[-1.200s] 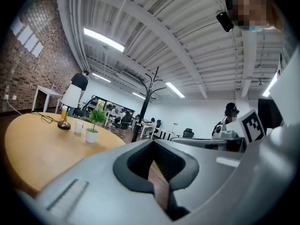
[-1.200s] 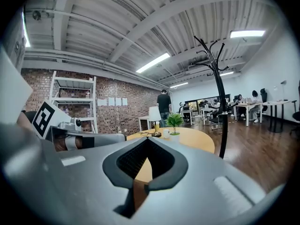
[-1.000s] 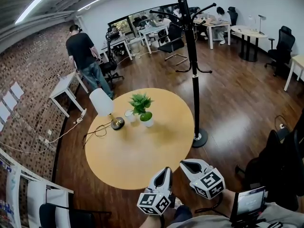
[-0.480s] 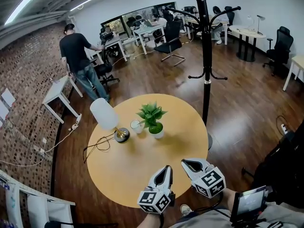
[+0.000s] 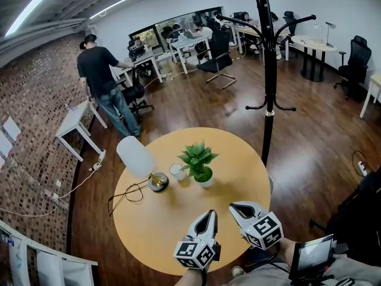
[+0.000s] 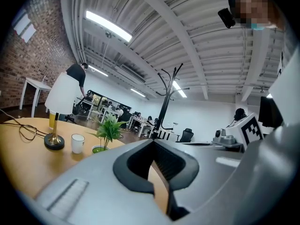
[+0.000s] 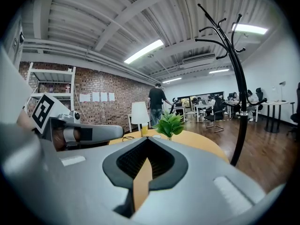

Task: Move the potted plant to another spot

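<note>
From where I stand, none of the move looks done yet. The small leafy green potted plant (image 5: 200, 164) in its white pot sits on the round pale-wood table (image 5: 178, 231). It is well ahead of both sets of fingertips, with a bare stretch of tabletop between. Beyond the fingers and just left of the plant are a small white cup (image 5: 177, 171) and a white-shaded lamp (image 5: 137, 155) on a brass base. The left gripper (image 5: 209, 213) and right gripper (image 5: 234, 207) are held side by side over the table's near edge, each with its jaws pressed together on nothing. By my reckoning everything is left: reach in, open, grasp the pot, lift it and set it down elsewhere.
</note>
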The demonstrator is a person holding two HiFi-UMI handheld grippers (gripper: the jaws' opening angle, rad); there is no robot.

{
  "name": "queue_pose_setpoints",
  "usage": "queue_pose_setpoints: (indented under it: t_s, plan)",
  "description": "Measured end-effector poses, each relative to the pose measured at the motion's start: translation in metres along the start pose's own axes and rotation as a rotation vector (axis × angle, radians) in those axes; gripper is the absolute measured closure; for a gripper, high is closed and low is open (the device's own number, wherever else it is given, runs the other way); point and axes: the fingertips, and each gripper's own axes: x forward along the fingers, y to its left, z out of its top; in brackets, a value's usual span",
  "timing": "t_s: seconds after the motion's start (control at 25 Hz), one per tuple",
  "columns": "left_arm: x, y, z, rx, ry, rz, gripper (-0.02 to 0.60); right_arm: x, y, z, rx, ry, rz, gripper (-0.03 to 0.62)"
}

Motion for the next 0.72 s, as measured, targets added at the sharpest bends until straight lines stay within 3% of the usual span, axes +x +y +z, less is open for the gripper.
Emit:
queue_pose_setpoints:
  t_s: [0.44, 0.72]
  plan:
    - [0.069, 0.056, -0.005, 0.004, 0.016, 0.102, 0.58, 0.067, -0.065, -0.004, 0.01, 0.031, 0.068, 0.586]
    - [0.106, 0.104, -0.033, -0.021, 0.08, 0.209, 0.58, 0.118, -0.105, -0.031, 0.017, 0.112, 0.125, 0.586]
